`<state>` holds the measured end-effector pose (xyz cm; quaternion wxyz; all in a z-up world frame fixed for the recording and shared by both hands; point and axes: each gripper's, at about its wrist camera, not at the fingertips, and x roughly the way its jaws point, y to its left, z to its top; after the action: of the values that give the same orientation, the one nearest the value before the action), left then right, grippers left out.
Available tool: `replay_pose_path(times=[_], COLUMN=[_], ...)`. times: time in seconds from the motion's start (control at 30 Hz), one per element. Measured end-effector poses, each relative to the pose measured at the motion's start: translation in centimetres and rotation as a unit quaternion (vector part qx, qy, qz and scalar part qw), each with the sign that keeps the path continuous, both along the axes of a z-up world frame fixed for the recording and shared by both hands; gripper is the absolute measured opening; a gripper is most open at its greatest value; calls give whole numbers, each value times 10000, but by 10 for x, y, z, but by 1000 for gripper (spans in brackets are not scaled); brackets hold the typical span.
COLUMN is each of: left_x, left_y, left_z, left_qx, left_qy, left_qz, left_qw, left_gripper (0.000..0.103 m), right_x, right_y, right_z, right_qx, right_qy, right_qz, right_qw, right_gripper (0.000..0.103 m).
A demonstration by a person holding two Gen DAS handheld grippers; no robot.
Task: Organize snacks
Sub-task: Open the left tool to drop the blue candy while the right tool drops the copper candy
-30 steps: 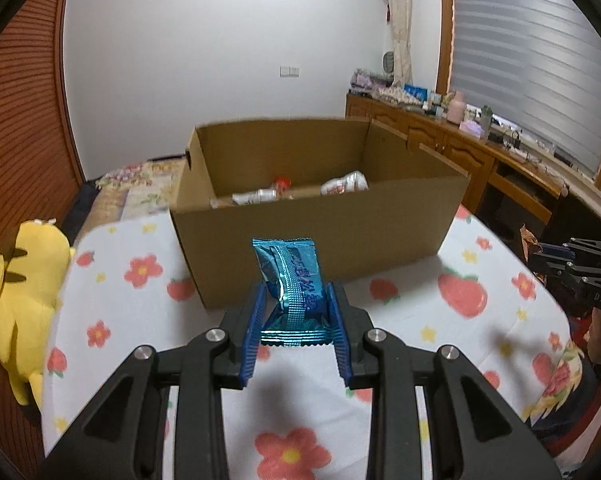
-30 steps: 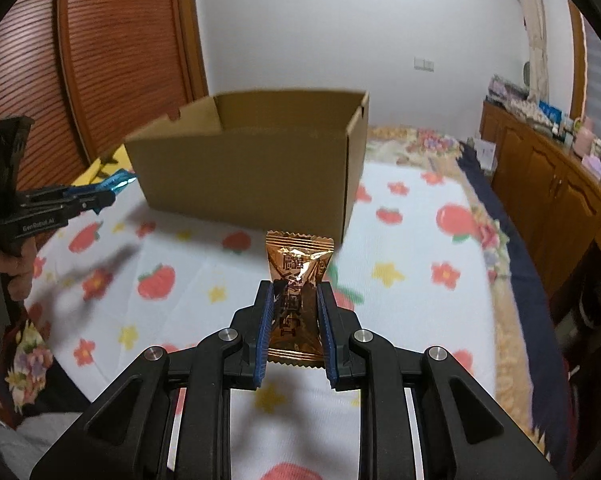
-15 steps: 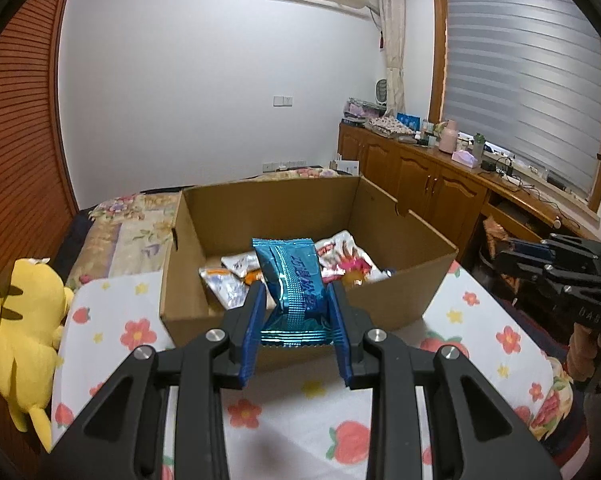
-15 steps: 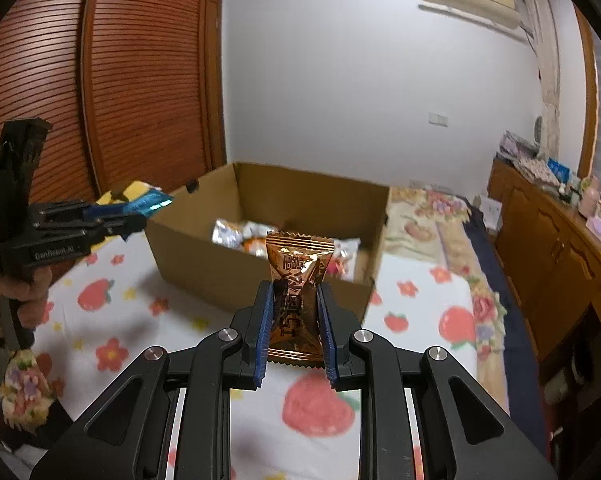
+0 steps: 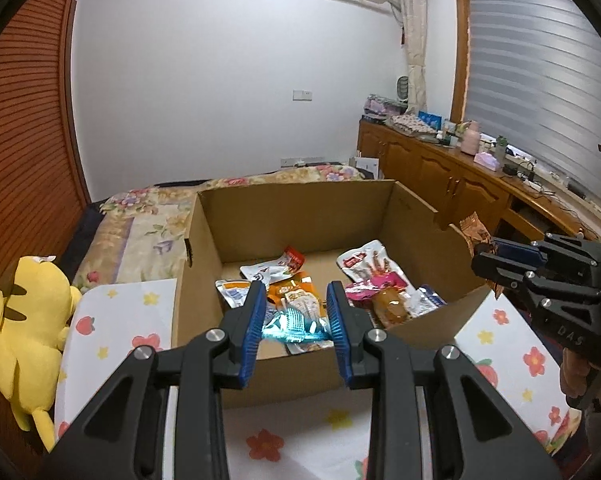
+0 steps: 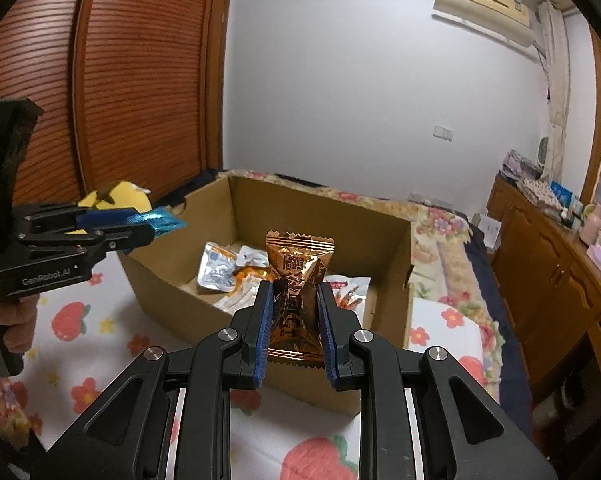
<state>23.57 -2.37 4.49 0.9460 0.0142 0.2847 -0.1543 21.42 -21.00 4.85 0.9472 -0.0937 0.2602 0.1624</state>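
An open cardboard box (image 5: 296,190) (image 6: 320,196) stands on a flower-print cloth, with several snack packets (image 5: 364,264) on its floor. My left gripper (image 5: 296,296) hovers over the box's near wall, shut on a shiny blue packet (image 5: 290,324) that lies tipped forward and blurred between the pads. In the right wrist view that left gripper (image 6: 152,228) reaches in from the left, the blue packet (image 6: 164,218) sticking out of its tips. My right gripper (image 6: 294,288) is shut on an upright copper-orange packet (image 6: 298,268) above the near rim. In the left wrist view this right gripper (image 5: 480,254) sits by the box's right wall.
A yellow plush toy (image 5: 24,320) lies left of the box. The flower-print cloth (image 5: 116,320) covers the surface around it. A wooden cabinet (image 5: 440,172) with clutter runs along the right wall. A person's hand (image 6: 12,316) grips the left tool's handle.
Both grippers rose and moved forward to the box, so its inside now shows. The blue packet went from upright to tipped forward. The orange packet stays upright in the right gripper.
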Motion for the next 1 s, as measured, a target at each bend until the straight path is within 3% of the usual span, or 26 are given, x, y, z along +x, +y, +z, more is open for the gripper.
replay_pose_path(times=[0.17,0.53,0.6,0.67,1.0], left_x=[20,28,27,26,8], left_y=[-2,1,1,2,1], left_z=[-9,-19,-21,-20,-13], left_qx=[151,94,47,-8,30], left_qy=[188,326,350,319,265], left_qz=[27,61,69,88,129], left_qw=[9997,9994,9994,9995,9996], left_gripper=[29,30,42,56,56], right_x=[15,38,41,42,18], right_y=[4,-2,-3,-5,-5], right_z=[-12,-24,-26,-26,-14], right_qx=[-186,70,134,226,393], right_qy=[123,498,559,595,476], right_qz=[-60,-89,-105,-111,-49], right_qw=[9997,9987,9983,9979,9981], right_gripper=[20,20,22,31,34])
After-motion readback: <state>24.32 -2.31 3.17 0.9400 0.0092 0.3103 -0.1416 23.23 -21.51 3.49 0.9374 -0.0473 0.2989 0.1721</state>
